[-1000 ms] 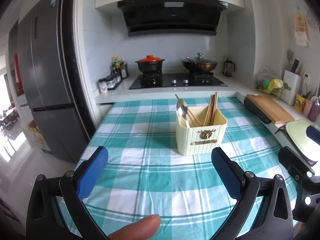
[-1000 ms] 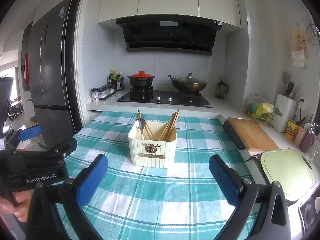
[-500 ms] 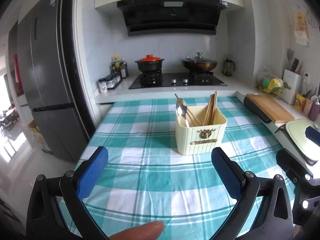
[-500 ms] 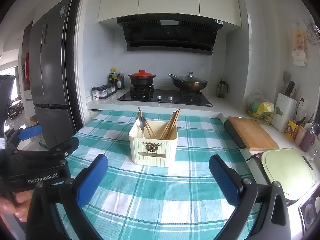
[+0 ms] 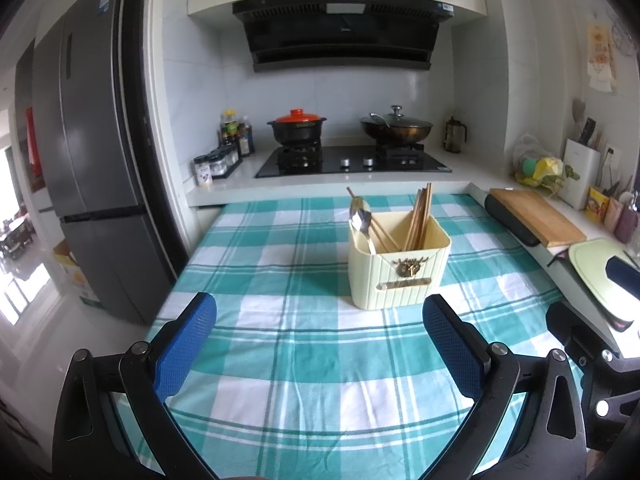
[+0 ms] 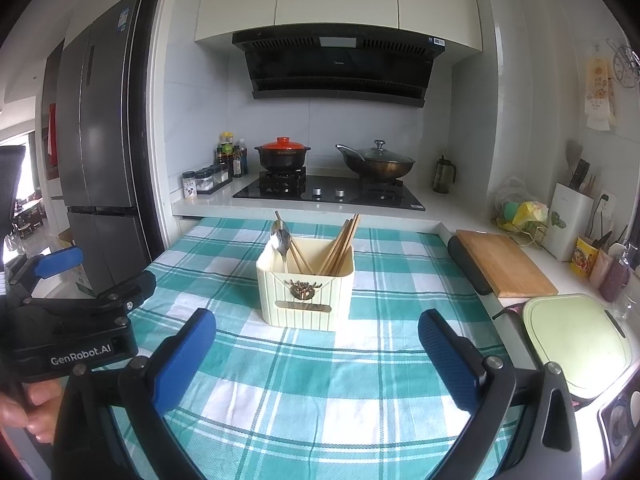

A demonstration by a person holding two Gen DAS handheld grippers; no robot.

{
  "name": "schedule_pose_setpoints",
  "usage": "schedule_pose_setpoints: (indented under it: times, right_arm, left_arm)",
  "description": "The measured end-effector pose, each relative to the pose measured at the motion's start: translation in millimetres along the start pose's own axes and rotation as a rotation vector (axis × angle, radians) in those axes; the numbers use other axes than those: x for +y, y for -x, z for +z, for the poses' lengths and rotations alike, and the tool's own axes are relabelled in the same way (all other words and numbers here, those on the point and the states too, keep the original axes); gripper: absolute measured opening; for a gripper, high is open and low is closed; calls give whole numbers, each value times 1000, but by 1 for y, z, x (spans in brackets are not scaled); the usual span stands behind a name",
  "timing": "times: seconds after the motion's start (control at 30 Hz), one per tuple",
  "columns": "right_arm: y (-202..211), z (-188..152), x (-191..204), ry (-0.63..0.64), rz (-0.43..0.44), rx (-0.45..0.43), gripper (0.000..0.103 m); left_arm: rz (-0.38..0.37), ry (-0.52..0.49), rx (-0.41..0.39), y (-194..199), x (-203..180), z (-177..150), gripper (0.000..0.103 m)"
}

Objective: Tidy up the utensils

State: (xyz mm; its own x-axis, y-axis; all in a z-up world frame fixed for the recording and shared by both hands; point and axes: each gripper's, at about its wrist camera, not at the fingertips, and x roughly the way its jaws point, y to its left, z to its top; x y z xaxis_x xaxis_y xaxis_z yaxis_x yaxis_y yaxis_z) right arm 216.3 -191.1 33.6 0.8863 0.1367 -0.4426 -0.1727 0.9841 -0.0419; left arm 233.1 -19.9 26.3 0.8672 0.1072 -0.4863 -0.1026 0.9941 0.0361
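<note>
A cream ribbed utensil holder (image 5: 398,272) stands on the green checked tablecloth (image 5: 304,344); it also shows in the right wrist view (image 6: 306,296). Wooden chopsticks (image 5: 420,216) and metal spoons (image 5: 360,220) stand upright in it, as the right wrist view shows too: chopsticks (image 6: 340,246), spoons (image 6: 280,240). My left gripper (image 5: 320,348) is open and empty, well short of the holder. My right gripper (image 6: 318,356) is open and empty, also short of it. The left gripper's body (image 6: 76,320) shows at the left of the right wrist view.
A hob with a red-lidded pot (image 5: 298,126) and a wok (image 5: 396,128) is behind the table. A wooden cutting board (image 5: 536,216) and a pale green board (image 6: 576,340) lie on the right counter. A grey fridge (image 5: 92,168) stands at left.
Both grippers have drawn slightly back and up from the holder. The fingertip at the bottom of the left wrist view has dropped out of sight. Both stay open.
</note>
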Motion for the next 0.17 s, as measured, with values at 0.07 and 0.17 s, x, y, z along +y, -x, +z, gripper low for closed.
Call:
schedule_pose_setpoints:
  times: [0.07, 0.17]
  right_arm:
    - [-1, -2, 1, 2, 0, 3, 103]
    - [-1, -3, 3, 2, 3, 7, 103]
  left_arm:
    - [0, 28, 5, 1, 4, -1, 103]
    - [0, 14, -8, 0, 6, -2, 103]
